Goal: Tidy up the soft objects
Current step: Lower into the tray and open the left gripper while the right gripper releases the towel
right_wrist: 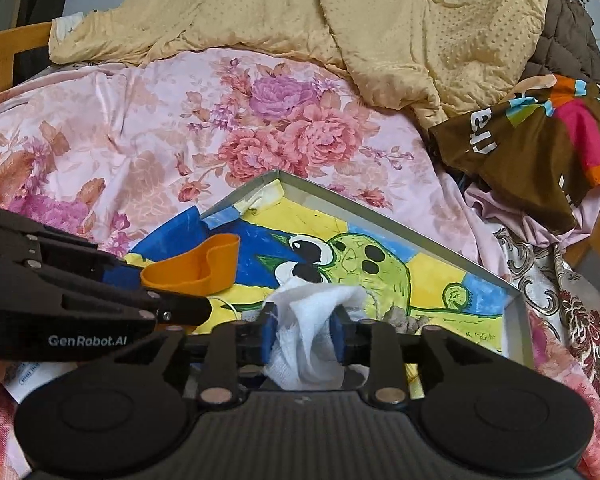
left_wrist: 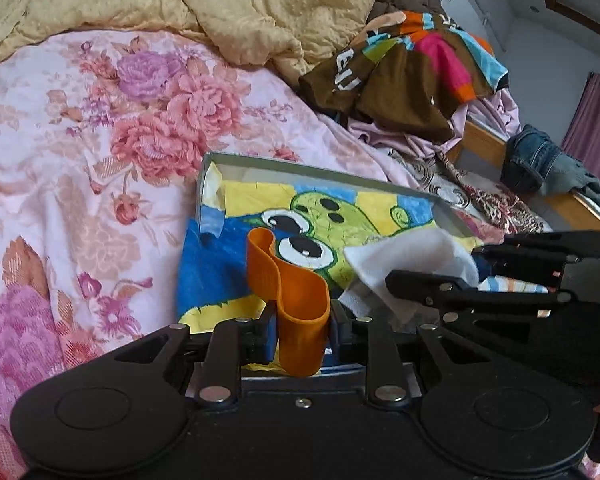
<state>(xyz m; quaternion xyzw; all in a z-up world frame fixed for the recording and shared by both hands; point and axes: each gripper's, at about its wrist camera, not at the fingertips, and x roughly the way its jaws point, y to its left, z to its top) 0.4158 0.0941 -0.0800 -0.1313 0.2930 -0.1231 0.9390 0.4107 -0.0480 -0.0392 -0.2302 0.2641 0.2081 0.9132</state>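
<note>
Two grippers hover over the shallow grey box (right_wrist: 400, 216): left gripper (left_wrist: 302, 326) clenches a curled orange rubber band (left_wrist: 296, 292), right gripper (right_wrist: 304, 336) pinches a white gauze cloth (right_wrist: 312, 320). Placing stage; next, likely release both onto the cartoon towel (right_wrist: 432, 276).

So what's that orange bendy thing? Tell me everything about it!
The orange strip is a wide, flat band, smooth like rubber or soft plastic, bent into an S-shaped wave. The left tongs are shut on its lower end, so it sticks up and forward from them. It hangs above the shallow box, over the cartoon frog towel lying inside. Whether it touches the towel can't be told. Beside it, the right tongs have a white cloth between them.
</note>
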